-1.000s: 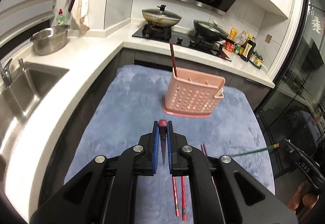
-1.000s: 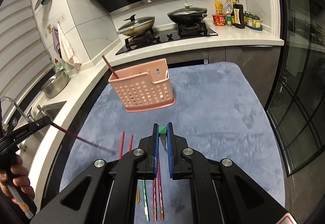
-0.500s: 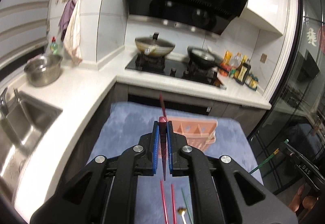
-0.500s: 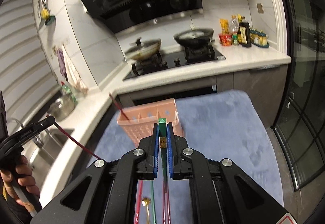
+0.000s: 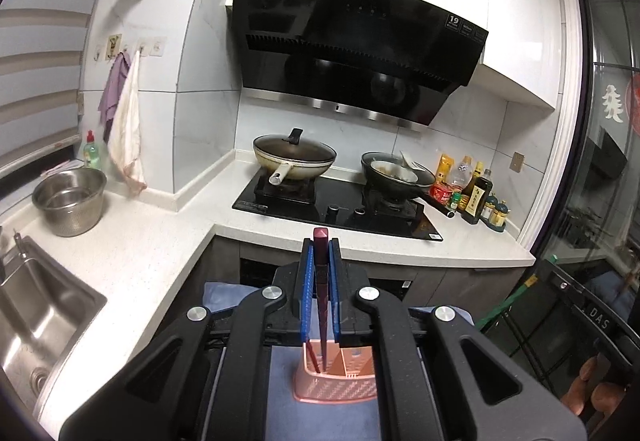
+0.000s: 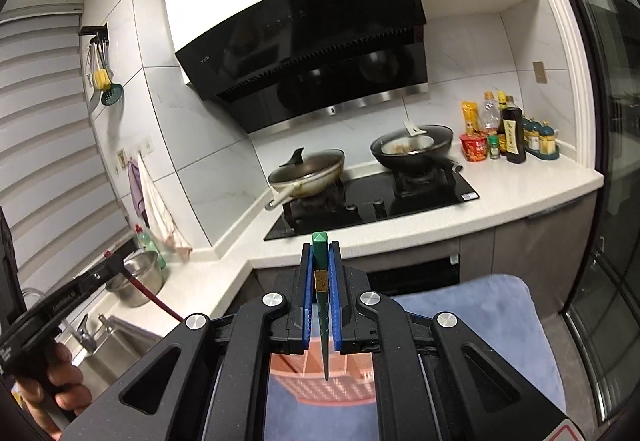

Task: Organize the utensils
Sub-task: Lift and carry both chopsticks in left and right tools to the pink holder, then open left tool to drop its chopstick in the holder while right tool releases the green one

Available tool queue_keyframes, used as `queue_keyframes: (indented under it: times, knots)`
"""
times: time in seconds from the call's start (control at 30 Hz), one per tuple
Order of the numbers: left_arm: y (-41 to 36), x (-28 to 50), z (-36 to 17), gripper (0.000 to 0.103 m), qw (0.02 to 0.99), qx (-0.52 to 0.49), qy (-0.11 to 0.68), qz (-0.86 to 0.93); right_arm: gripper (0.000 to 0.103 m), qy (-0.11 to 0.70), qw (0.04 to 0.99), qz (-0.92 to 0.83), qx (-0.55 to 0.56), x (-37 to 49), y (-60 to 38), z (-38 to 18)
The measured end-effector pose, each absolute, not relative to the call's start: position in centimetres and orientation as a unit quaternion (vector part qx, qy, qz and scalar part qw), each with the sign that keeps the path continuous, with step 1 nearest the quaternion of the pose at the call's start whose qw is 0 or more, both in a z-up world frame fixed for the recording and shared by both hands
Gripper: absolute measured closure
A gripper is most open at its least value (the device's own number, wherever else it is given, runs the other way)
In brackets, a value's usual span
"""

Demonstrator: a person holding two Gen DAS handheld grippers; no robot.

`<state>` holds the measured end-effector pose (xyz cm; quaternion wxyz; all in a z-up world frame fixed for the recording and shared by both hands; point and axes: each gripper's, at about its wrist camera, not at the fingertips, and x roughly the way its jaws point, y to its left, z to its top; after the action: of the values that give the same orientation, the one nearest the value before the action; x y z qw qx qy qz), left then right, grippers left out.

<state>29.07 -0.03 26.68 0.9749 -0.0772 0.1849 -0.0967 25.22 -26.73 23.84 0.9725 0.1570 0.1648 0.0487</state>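
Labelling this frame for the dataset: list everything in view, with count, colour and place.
pink perforated plastic caddy: 1, pink, on blue mat, below both tools
blue cloth mat: 1, blue, table surface
dark red chopstick: 1, clamped in left tool, tip over caddy
green chopstick: 1, clamped in right tool, tip over caddy
lidded cream wok: 1, left burner
black wok: 1, right burner
black range hood: 1, above hob
steel bowl: 1, counter by sink
steel sink: 1, left
condiment bottles: several, counter right of hob
hanging cloths: 2, purple and white, wall
left tool: shut on red chopstick
right tool: shut on green chopstick
hand: 1, holding left tool
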Motion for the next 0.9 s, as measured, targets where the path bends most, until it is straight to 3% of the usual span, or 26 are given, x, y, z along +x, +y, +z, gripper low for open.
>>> queue_keyframes:
  times: [0.83,0.9]
  knots:
    - [0.1,36.8,17.2,0.096,0.95,-0.109,0.282,-0.076,0.095,0.283,0.944,0.034,0.166,33.8,-24.5,13.7]
    - [0.2,36.7,17.3,0.092,0.951,-0.109,0.28,-0.076,0.091,0.282,0.945,0.029,0.166,33.7,-24.4,13.5]
